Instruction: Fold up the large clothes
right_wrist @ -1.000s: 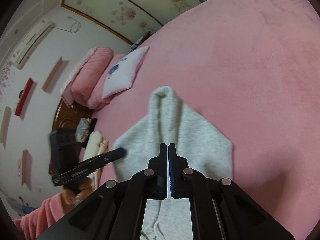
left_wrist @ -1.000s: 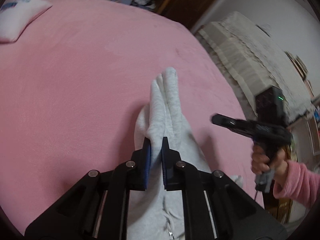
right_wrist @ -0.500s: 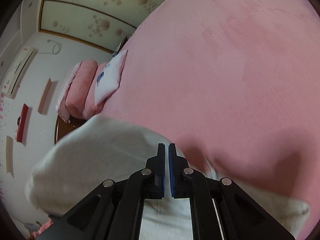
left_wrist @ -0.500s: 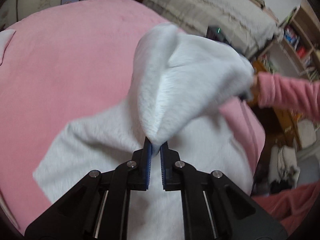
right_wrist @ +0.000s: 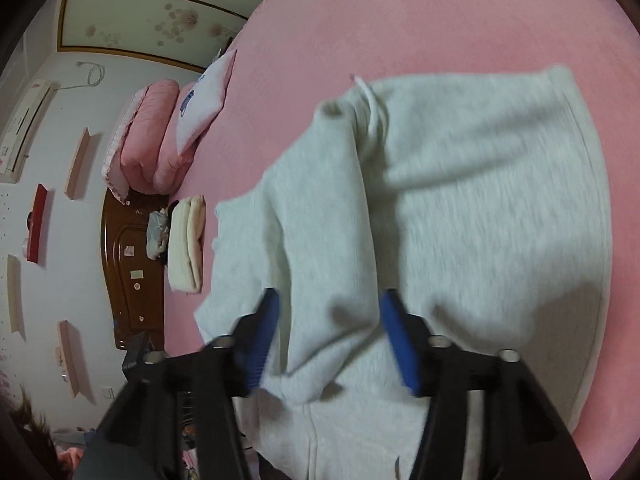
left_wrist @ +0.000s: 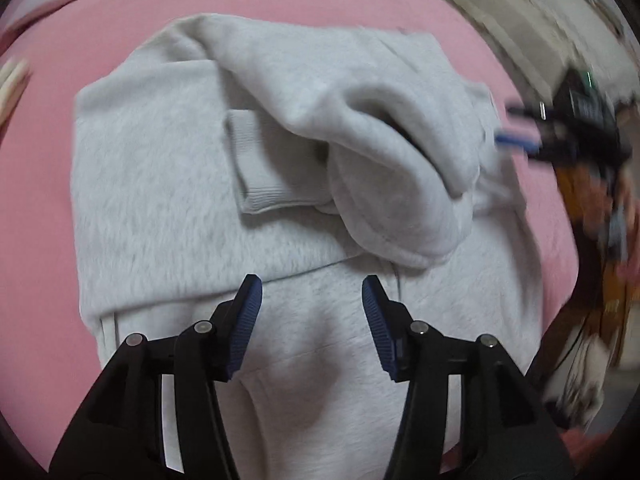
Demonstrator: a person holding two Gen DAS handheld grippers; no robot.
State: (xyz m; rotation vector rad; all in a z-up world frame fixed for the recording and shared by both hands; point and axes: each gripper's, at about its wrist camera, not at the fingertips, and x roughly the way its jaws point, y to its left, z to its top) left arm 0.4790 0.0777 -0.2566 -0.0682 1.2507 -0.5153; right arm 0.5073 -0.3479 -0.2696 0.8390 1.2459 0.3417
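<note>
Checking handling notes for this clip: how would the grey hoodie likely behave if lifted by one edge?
Probably floppy: the grey hoodie lies in soft folds and would sag. Its thick fleece and ribbed cuff suggest some weight. The folded layers would likely slide apart.

Pink bed (right_wrist: 440,12) carries grey hoodie (left_wrist: 160,184), white pillow (right_wrist: 206,100), cream towels (right_wrist: 186,240)

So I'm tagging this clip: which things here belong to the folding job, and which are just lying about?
Part of the job:
- grey hoodie, folded over on the pink bed
- left gripper, jaws opening, nothing pinched
- right gripper, jaws opening above the cloth

Just lying about:
- white pillow
- rolled pink quilt
- folded cream cloth
</note>
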